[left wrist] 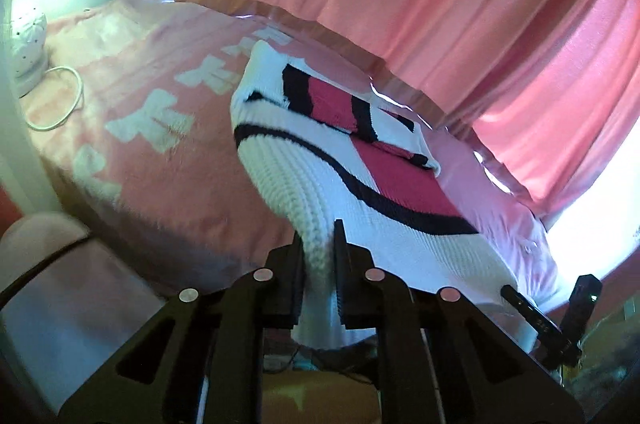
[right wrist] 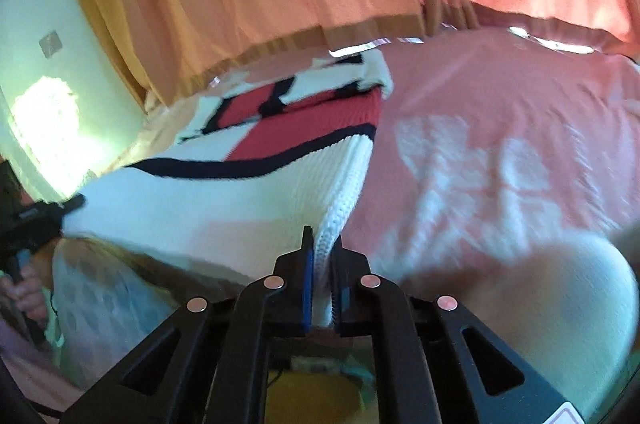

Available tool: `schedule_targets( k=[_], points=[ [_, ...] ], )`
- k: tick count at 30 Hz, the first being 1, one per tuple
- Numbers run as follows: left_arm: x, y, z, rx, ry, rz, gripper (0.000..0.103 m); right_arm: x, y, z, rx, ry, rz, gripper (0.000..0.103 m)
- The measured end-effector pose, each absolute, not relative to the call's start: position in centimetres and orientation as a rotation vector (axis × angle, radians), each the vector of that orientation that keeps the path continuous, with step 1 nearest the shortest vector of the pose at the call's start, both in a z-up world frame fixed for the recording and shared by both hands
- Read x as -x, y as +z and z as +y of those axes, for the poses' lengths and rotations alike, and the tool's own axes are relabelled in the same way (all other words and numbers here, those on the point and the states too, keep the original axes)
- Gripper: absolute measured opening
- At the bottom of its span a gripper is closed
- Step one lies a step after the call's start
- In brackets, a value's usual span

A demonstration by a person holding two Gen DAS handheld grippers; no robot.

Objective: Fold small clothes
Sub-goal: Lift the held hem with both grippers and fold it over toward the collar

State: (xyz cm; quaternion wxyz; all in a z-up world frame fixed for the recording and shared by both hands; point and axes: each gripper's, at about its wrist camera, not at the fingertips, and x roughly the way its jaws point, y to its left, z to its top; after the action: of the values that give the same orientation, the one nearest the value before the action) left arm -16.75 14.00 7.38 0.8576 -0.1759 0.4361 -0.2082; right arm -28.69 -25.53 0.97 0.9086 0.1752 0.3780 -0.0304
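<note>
left gripper (left wrist: 318,244) clamped on the sweater (left wrist: 360,184) hem | right gripper (right wrist: 322,244) pinching the other hem corner, same deal | tip: lift both evenly, keep the hem taut, carry it toward 12 | sweater: chunky white knit, red blocks, navy stripes, far end lying on the pink bed (left wrist: 160,152)
</note>
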Motion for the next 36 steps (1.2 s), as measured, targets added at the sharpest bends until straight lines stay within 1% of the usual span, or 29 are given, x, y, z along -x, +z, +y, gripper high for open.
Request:
schedule_targets(
  k=[3, 7, 10, 13, 15, 16, 17, 18, 21, 22, 24, 26, 27, 28, 29, 30, 31, 32, 35, 36],
  points=[
    [18.3, 8.3, 14.4, 0.395, -0.451, 0.925, 0.011, 31.0, 2.1, -25.5, -0.388, -0.061, 0.795, 0.006],
    [16.9, 11.7, 13.7, 0.379, -0.482, 0.813, 0.012, 30.1, 6.5, -25.3, -0.309, -0.019, 0.661, 0.006],
    [12.5, 13.9, 11.7, 0.308, -0.473, 0.702, 0.012, 26.3, 8.6, -26.8, -0.258, 0.011, 0.535, 0.006],
    [5.9, 14.2, 9.3, 0.271, -0.431, 0.662, 0.013, 19.4, 8.6, -29.3, -0.231, -0.007, 0.481, 0.006],
    [0.9, 13.2, 7.6, 0.264, -0.387, 0.677, 0.013, 13.9, 7.5, -31.3, -0.277, -0.022, 0.503, 0.006],
    [-2.7, 11.9, 6.3, 0.255, -0.349, 0.711, 0.013, 10.5, 6.3, -32.7, -0.323, -0.03, 0.534, 0.006],
    [-4.6, 11.1, 5.5, 0.24, -0.327, 0.728, 0.013, 8.4, 5.4, -33.4, -0.346, -0.035, 0.559, 0.006],
    [-7.5, 9.6, 4.4, 0.22, -0.265, 0.749, 0.014, 6.1, 4.3, -34.3, -0.363, -0.048, 0.587, 0.006],
    [-12.9, 5.5, 2.2, 0.169, -0.198, 0.837, 0.016, -1.1, 0.5, -35.5, -0.37, -0.1, 0.711, 0.007],
    [-14.7, 3.7, 1.5, 0.158, -0.184, 0.889, 0.017, -3.0, -0.8, -35.9, -0.375, -0.105, 0.756, 0.008],
    [-16.6, 1.2, 1.1, 0.141, -0.136, 0.946, 0.018, -5.1, -3.0, -36.5, -0.39, -0.118, 0.799, 0.014],
    [-17.4, -0.3, 0.9, 0.105, -0.115, 0.974, 0.025, -6.4, -4.3, -37.3, -0.455, -0.123, 0.823, 0.015],
    [-17.5, -0.6, 1.0, 0.086, -0.095, 0.979, 0.034, -6.5, -4.4, -37.7, -0.495, -0.126, 0.826, 0.018],
    [-17.5, -0.2, 1.4, 0.086, -0.078, 0.958, 0.042, -6.3, -3.9, -38.2, -0.55, -0.118, 0.799, 0.02],
    [-17.2, 0.3, 1.7, 0.093, -0.064, 0.927, 0.048, -5.9, -3.3, -38.3, -0.566, -0.113, 0.765, 0.029],
    [-16.7, 1.1, 2.3, 0.107, -0.05, 0.878, 0.061, -5.4, -2.7, -38.2, -0.56, -0.118, 0.737, 0.036],
    [-16.6, 1.5, 2.5, 0.111, -0.054, 0.855, 0.067, -4.8, -1.8, -38.0, -0.525, -0.14, 0.699, 0.048],
    [-16.4, 1.7, 2.7, 0.111, -0.061, 0.848, 0.067, -4.4, -1.3, -37.7, -0.492, -0.151, 0.685, 0.053],
    [-16.1, 1.6, 2.7, 0.099, -0.099, 0.867, 0.067, -3.7, -0.9, -36.6, -0.41, -0.133, 0.715, 0.054],
    [-15.8, 1.3, 2.6, 0.079, -0.109, 0.87, 0.067, -3.6, -1.2, -36.4, -0.391, -0.13, 0.743, 0.058]
  ],
)
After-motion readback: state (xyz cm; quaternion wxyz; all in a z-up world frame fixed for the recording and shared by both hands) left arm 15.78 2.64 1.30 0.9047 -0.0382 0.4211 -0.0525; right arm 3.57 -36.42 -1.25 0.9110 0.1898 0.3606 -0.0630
